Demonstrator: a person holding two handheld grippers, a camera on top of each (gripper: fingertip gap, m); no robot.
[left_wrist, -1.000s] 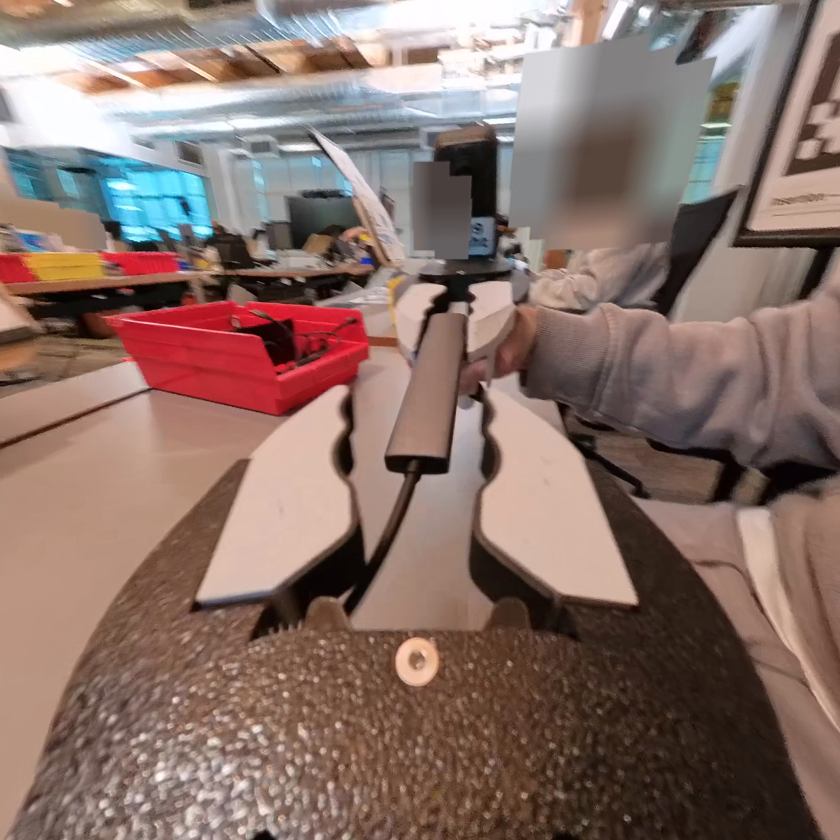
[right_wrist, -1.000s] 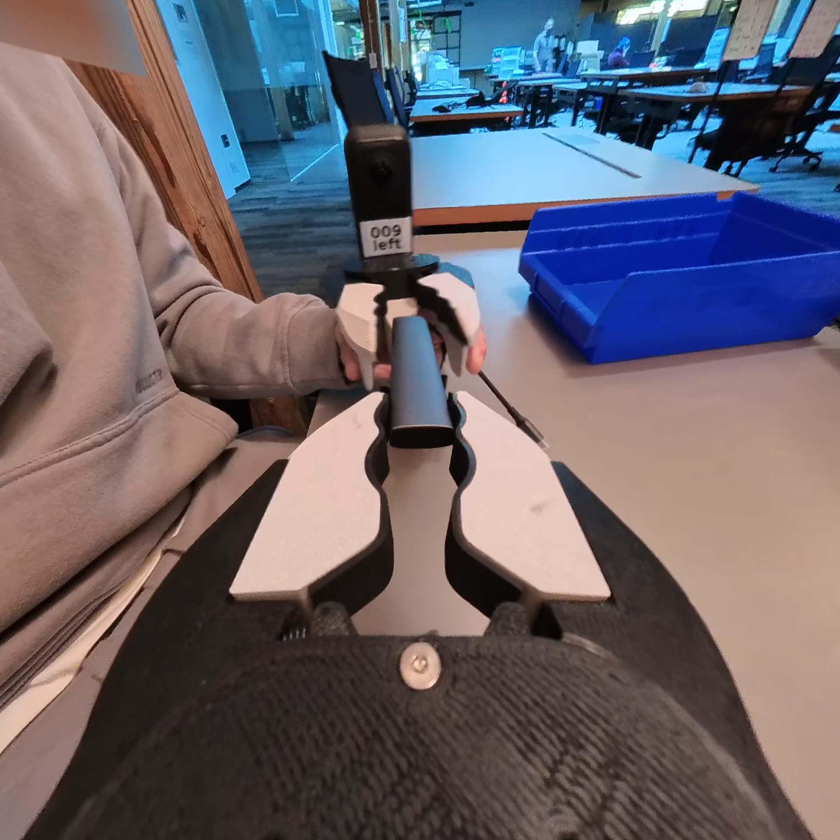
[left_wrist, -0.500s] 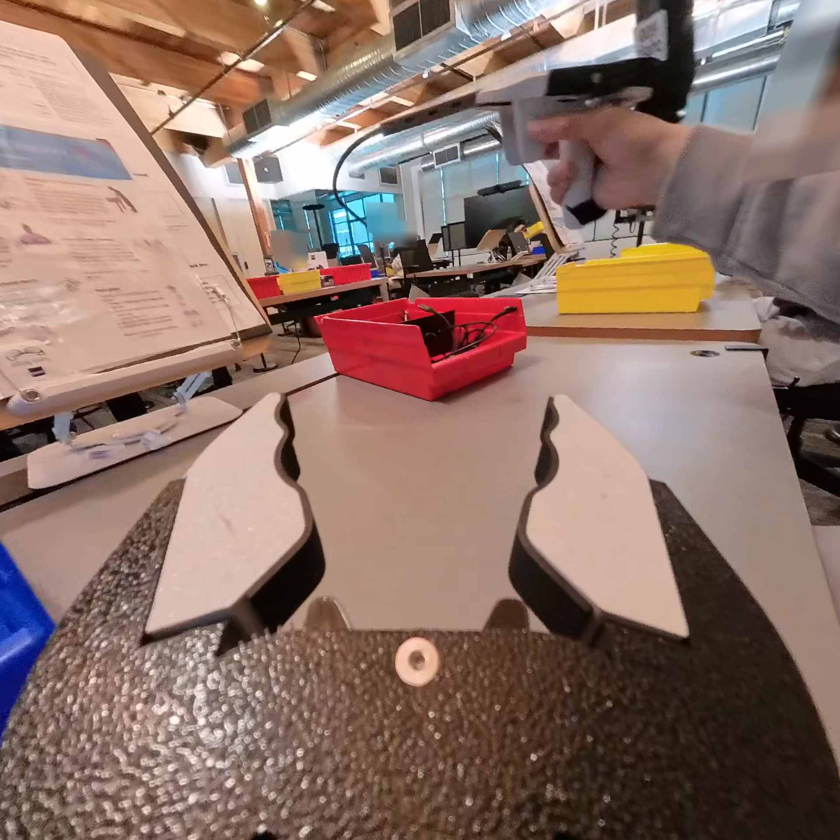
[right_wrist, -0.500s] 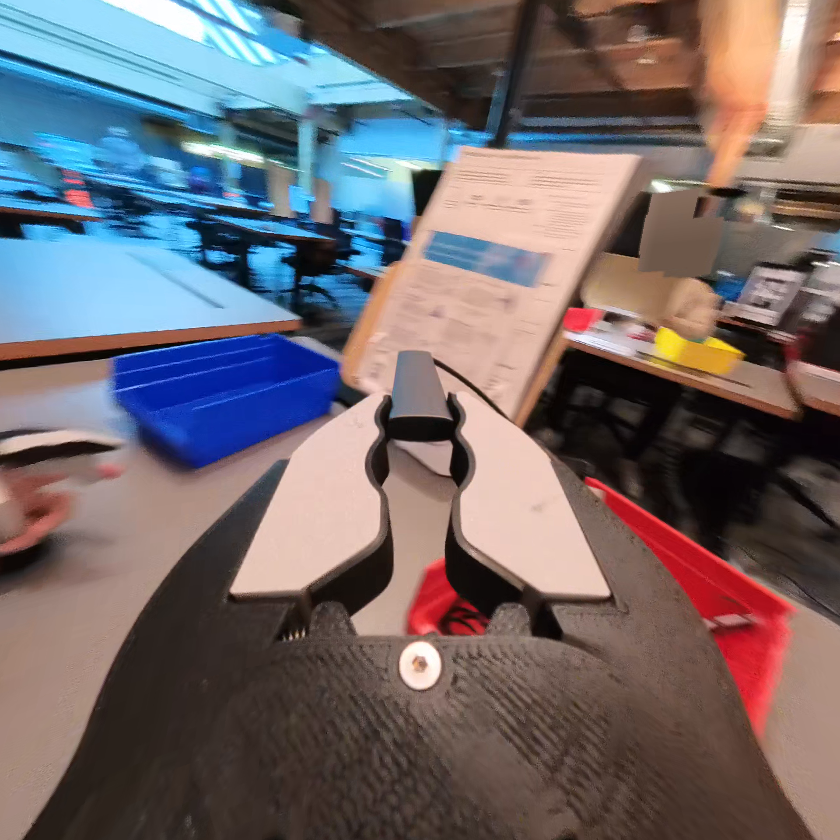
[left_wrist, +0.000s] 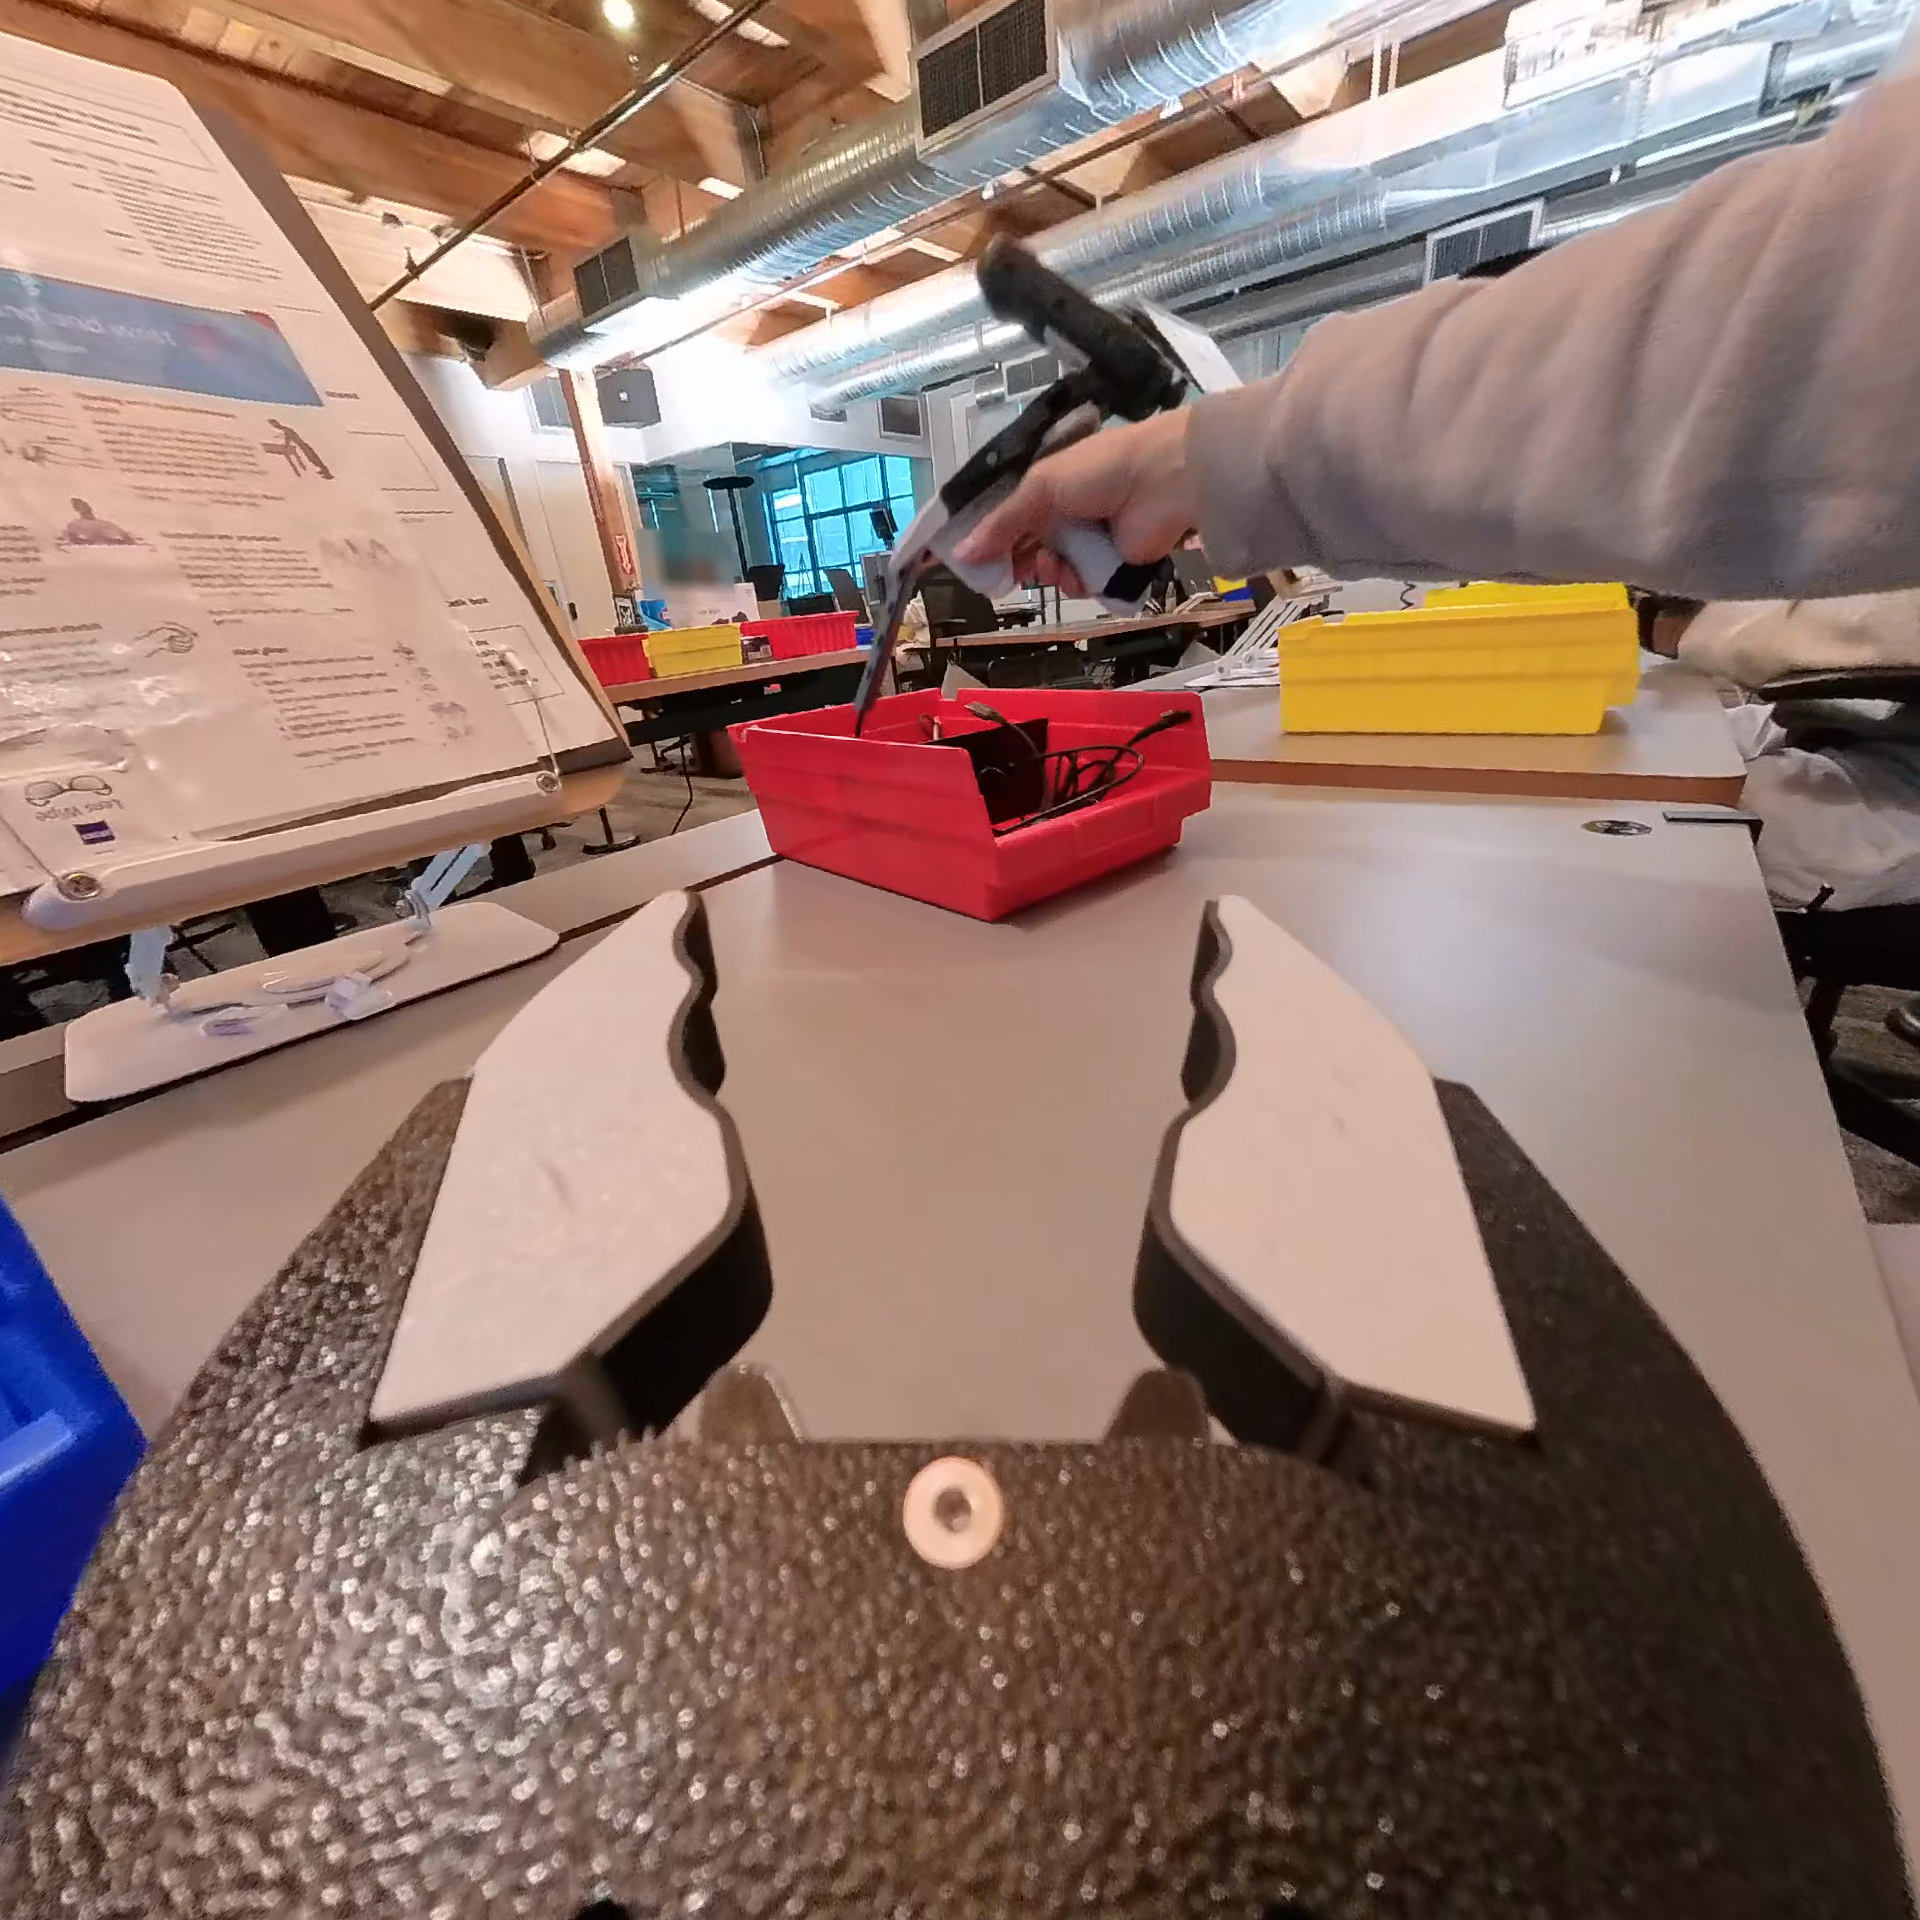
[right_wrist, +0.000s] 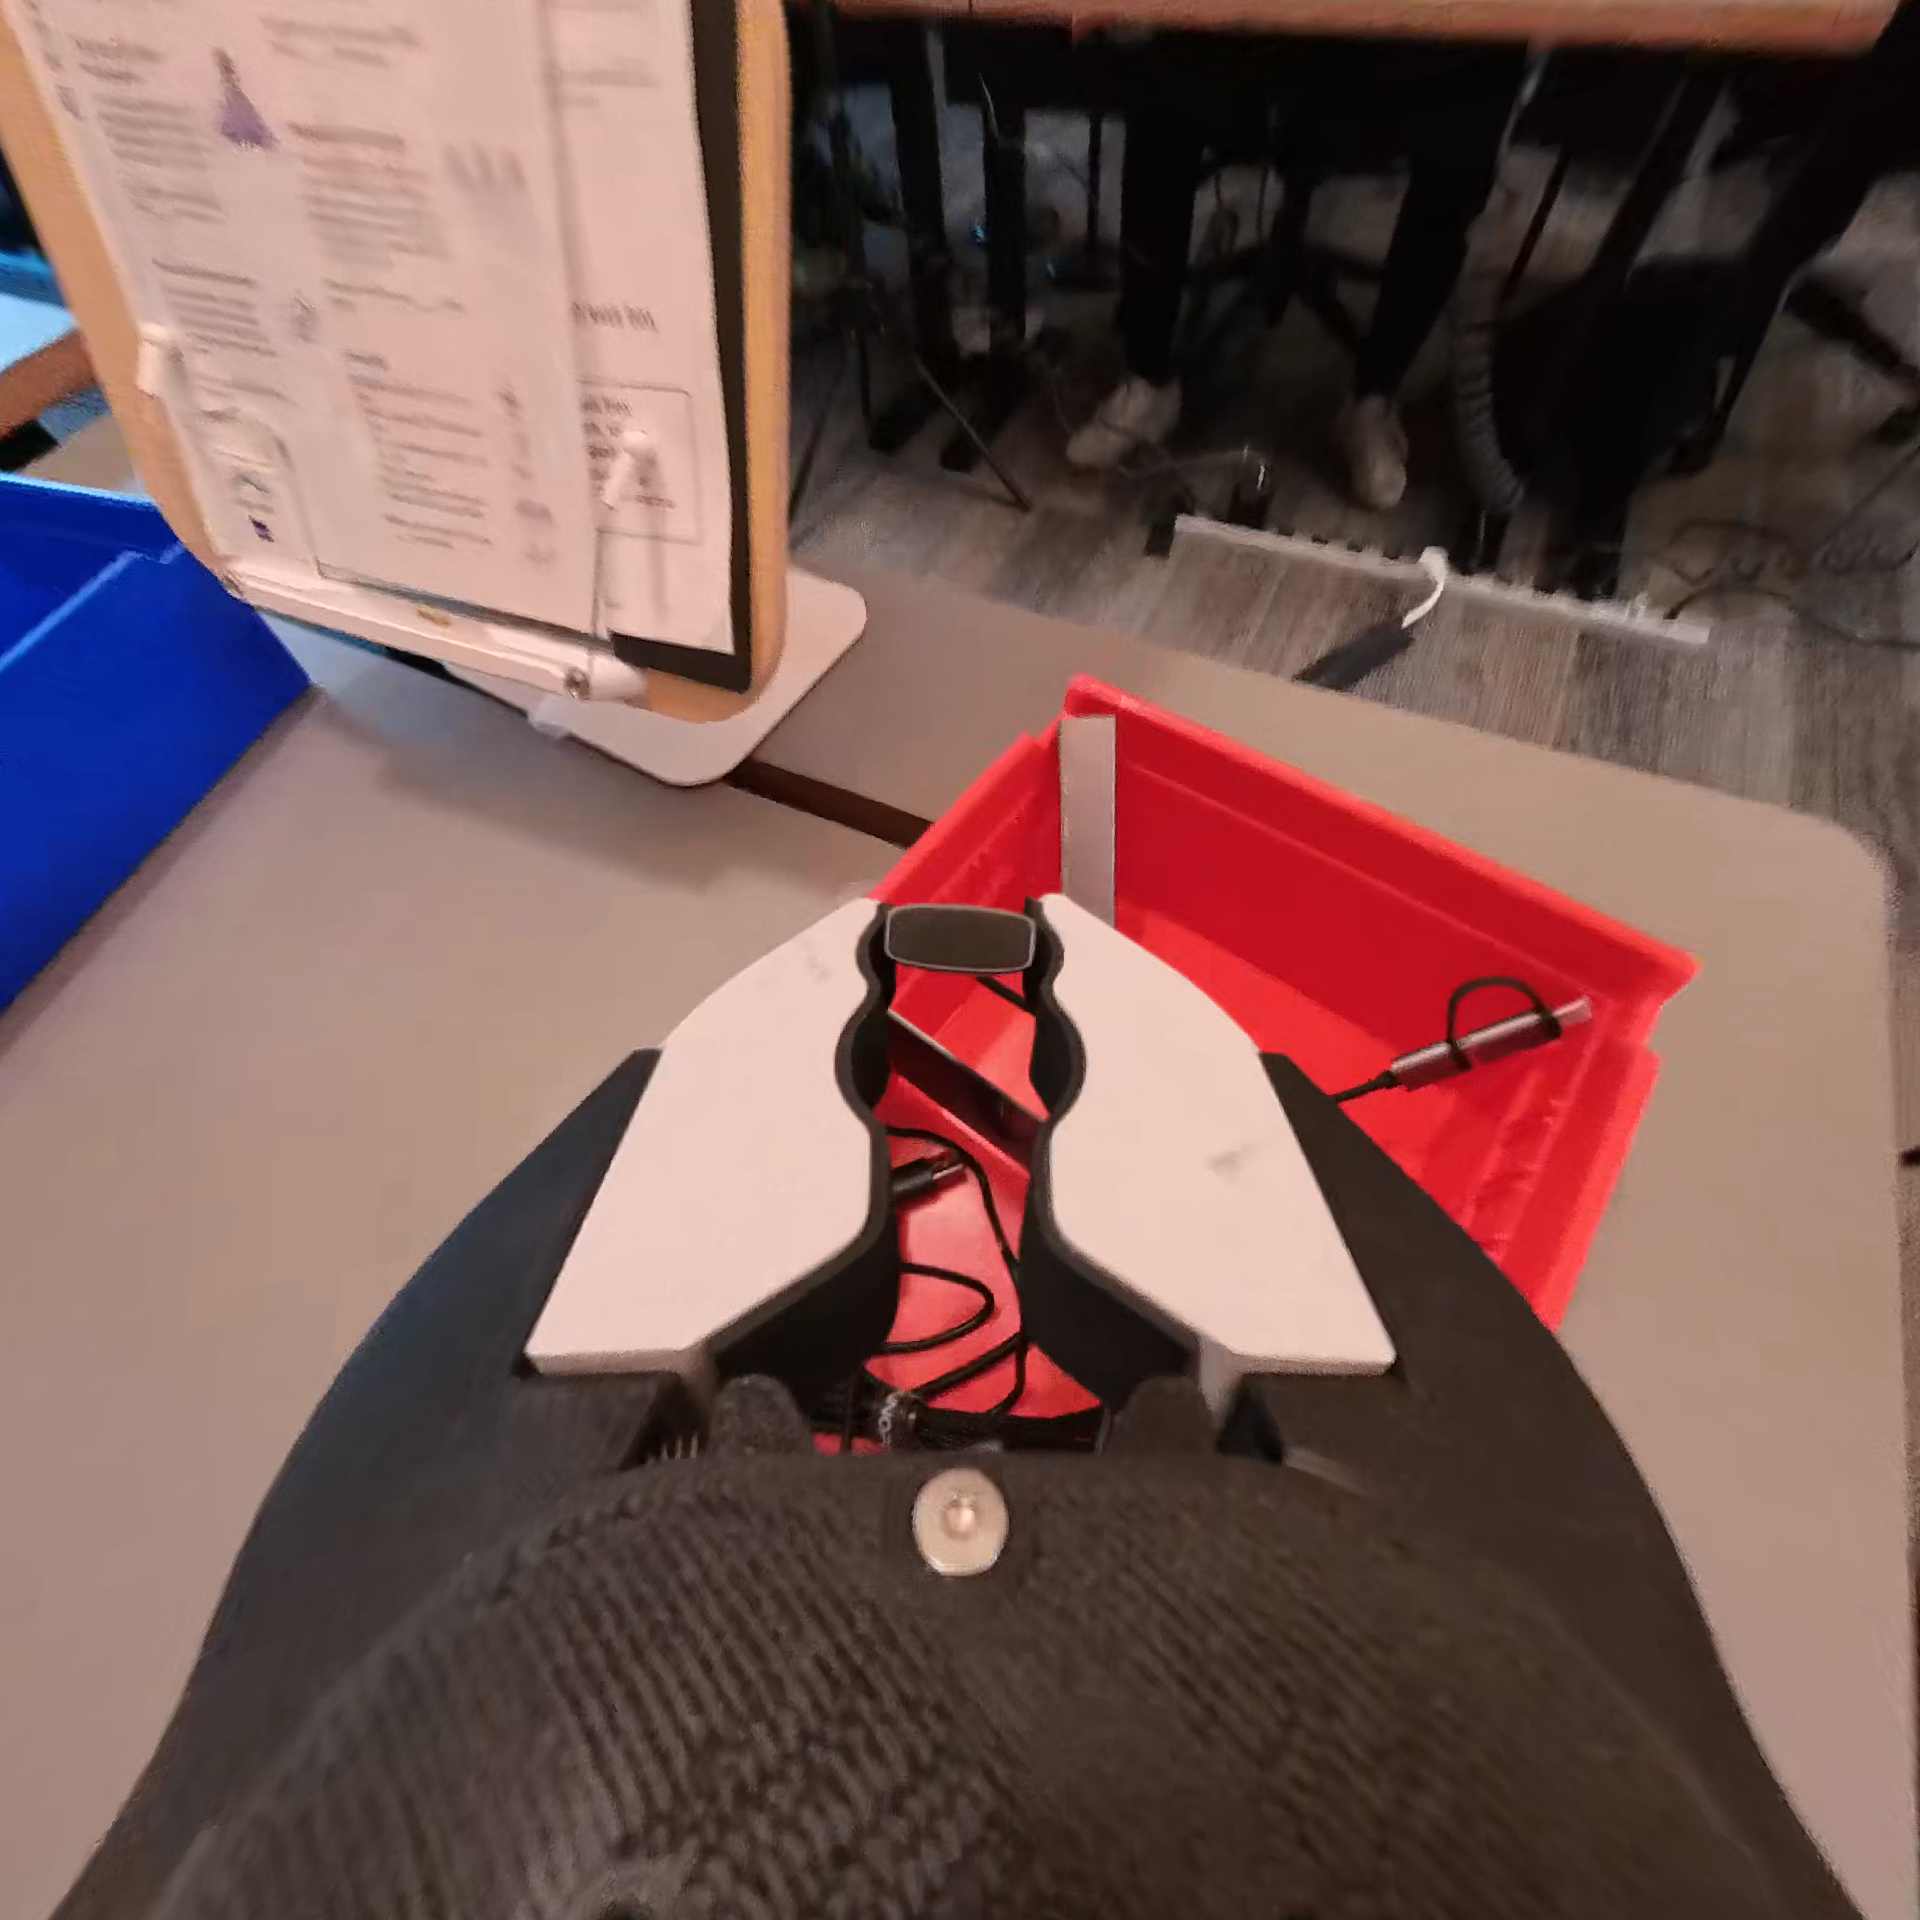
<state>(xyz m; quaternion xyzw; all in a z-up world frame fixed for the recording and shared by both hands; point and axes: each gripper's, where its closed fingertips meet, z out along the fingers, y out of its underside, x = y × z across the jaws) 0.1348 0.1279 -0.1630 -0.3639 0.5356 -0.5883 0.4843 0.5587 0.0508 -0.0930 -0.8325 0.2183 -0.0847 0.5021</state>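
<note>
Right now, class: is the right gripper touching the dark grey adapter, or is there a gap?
Touching. The right wrist view shows the right gripper with both fingertips pressed against the sides of the dark grey adapter, held above the red bin.

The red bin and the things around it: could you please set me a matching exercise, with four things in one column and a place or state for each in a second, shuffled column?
Things
1. left gripper
2. right gripper
3. red bin
4. blue bin

Places or states
A. holds black cables
B. shut on the dark adapter, above the red bin
C. open, empty, over the grey table
D. beside the document stand, at the left edge of the right wrist view

Pairs: 1-C, 2-B, 3-A, 4-D
</note>
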